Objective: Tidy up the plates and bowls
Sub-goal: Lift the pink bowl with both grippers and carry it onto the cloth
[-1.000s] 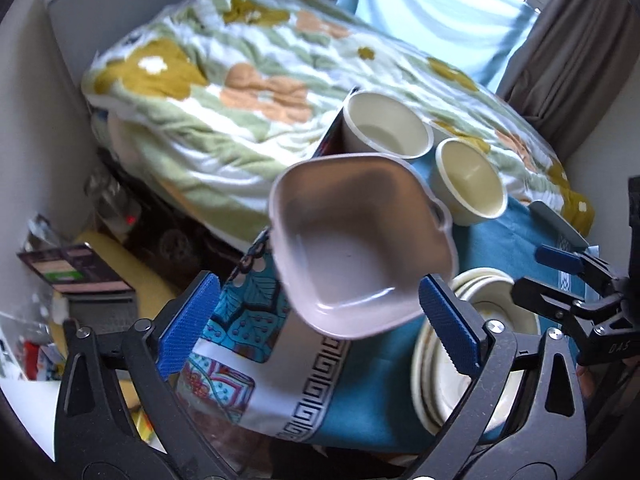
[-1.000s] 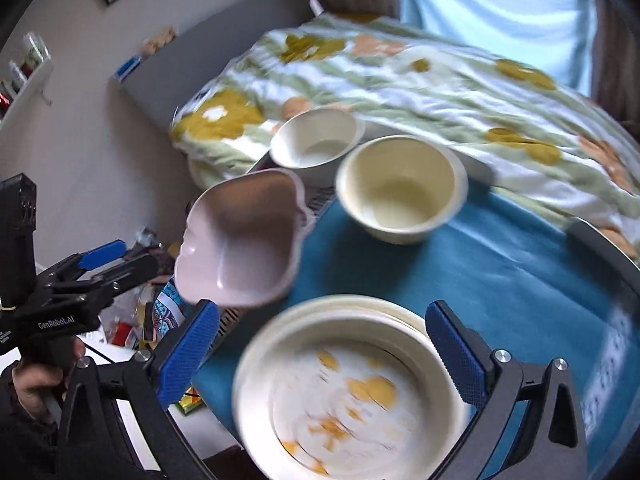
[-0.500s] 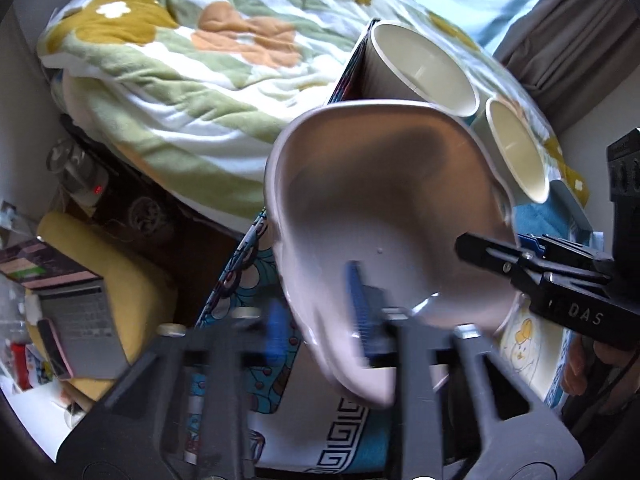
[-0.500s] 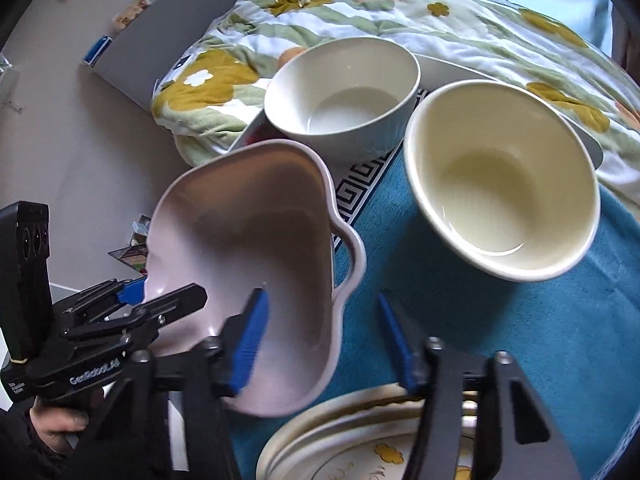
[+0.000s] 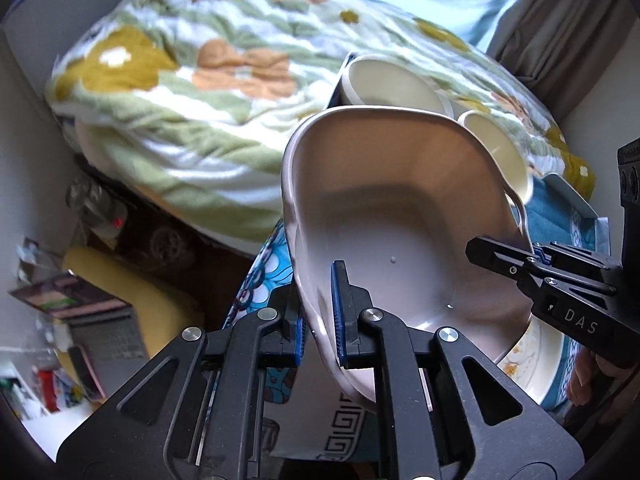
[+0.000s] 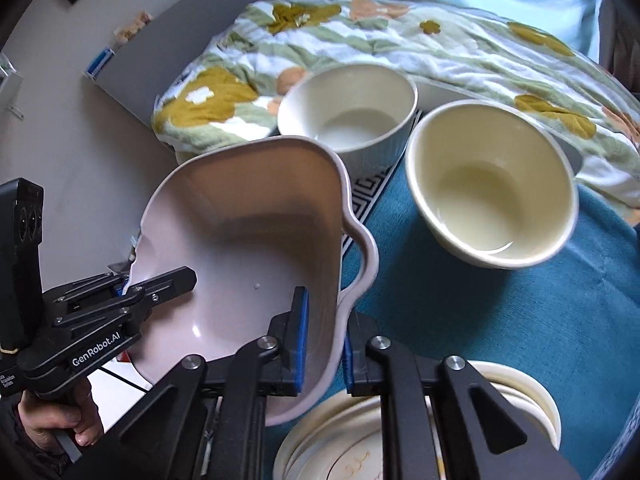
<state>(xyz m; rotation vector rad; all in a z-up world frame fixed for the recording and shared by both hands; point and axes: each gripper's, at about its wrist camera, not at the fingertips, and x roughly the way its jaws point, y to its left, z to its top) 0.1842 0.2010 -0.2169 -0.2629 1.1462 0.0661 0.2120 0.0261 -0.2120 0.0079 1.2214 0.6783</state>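
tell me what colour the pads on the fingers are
Blue pads, clearest in the right wrist view.

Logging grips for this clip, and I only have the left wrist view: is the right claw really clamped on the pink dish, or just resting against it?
Observer: Clamped. The right wrist view shows the right claw with one blue pad inside the wall of the pink dish and one outside, beside its handle.
Operator: What sits near that claw?
Observer: A stack of plates, several rims showing, just below it in that view.
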